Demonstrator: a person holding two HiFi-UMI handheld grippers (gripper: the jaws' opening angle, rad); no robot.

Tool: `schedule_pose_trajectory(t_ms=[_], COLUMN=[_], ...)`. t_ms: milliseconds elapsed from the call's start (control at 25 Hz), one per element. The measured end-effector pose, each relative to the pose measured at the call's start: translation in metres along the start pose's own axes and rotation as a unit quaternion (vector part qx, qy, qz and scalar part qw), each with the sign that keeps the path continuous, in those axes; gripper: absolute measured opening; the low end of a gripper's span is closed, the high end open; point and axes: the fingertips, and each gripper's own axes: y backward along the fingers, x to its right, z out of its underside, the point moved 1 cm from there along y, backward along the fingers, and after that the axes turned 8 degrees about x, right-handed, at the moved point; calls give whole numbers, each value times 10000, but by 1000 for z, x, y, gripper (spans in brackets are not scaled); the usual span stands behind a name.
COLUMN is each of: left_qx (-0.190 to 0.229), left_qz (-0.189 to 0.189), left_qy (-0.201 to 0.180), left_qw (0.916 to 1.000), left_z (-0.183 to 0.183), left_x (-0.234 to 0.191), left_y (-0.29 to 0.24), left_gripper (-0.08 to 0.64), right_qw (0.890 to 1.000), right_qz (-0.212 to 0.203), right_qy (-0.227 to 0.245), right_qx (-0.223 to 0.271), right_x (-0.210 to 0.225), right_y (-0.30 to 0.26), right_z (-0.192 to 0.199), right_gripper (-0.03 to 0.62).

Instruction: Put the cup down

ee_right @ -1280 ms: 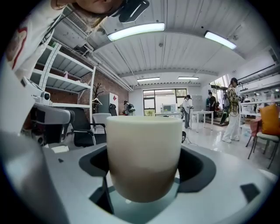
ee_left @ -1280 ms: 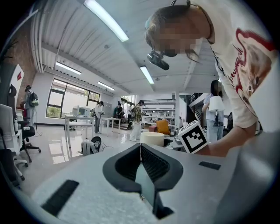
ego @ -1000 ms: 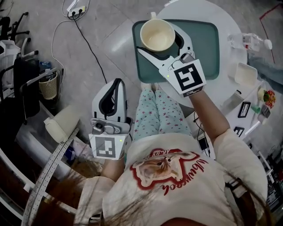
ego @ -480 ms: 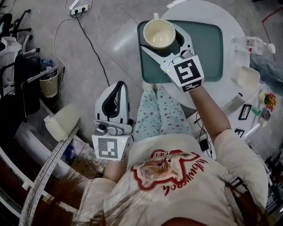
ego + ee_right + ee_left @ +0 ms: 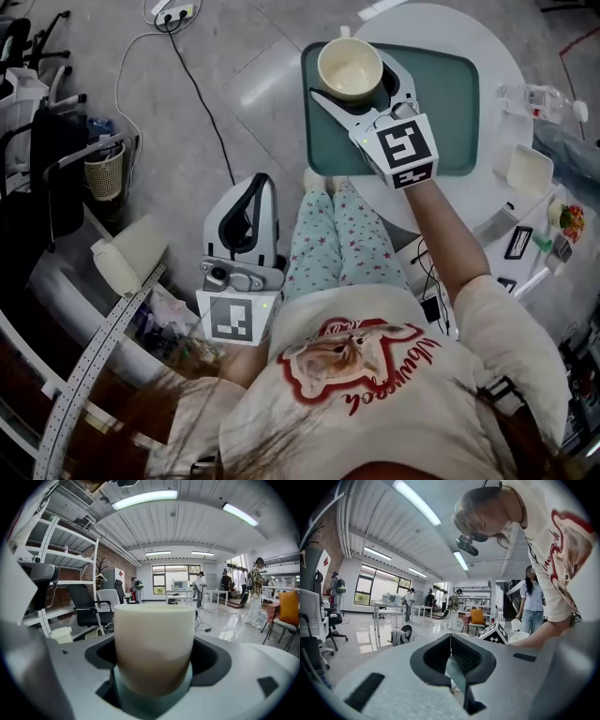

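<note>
Jaws: right gripper (image 5: 359, 86) is clamped on the cup (image 5: 349, 66) | cup is held upright at tray's (image 5: 441, 112) far-left corner | left gripper (image 5: 251, 187) is closed, nothing gripped.

A: Cup status?
B: Cream cup (image 5: 349, 67), upright, mouth up, inside looks empty. Handle points away from you.
A: Where is it?
B: Clamped between the jaws of your right gripper (image 5: 356, 82), one jaw on each side of its wall. It sits over the far-left corner of the green tray (image 5: 441, 112). Can't tell if the base touches the tray.
</note>
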Motion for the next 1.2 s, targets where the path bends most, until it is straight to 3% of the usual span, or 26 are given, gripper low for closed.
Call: schedule_pose_trajectory(t_ms=[360,760,1200], left_qx=[14,38,171], left_qz=[3,-12,-89], left_qy=[11,-11,182], left_qw=[10000,10000,9996], left_z=[-1,-1,-9], left_x=[2,4,2], left_y=[1,2,-1], left_gripper=[15,15,15], right_qw=[9999,9993,9986], right_qz=[17,-2,-60], right_qy=[72,-220,-141], right_qx=[-126,-287,-515], right_x=[0,3,3], right_y=[0,2,3], right_z=[15,25,31], right_gripper=[416,416,416])
